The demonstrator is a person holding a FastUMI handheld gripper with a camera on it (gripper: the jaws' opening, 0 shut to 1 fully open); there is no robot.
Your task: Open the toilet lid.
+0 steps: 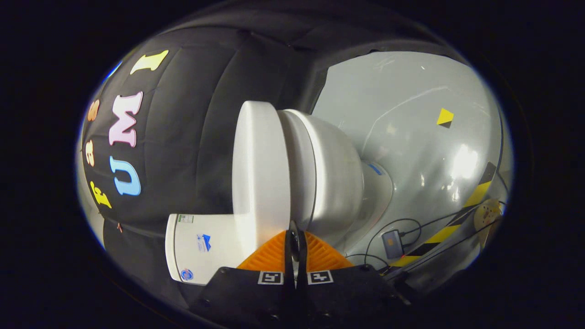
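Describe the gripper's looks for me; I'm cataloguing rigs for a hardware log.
The gripper has two orange ribbed fingers shaped like wedges, tapering forward. They sit on a black body with small screws, and a square black-and-white marker sits at the base of each finger.

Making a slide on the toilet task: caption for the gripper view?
Gripper fingers closed together just short of the white toilet's shut lid.

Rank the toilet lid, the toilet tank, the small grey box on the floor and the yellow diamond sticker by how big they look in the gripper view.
1. Toilet lid
2. Toilet tank
3. Grey box
4. Yellow diamond sticker

The box and sticker look close in size. The claw looks shut at the lid's edge.
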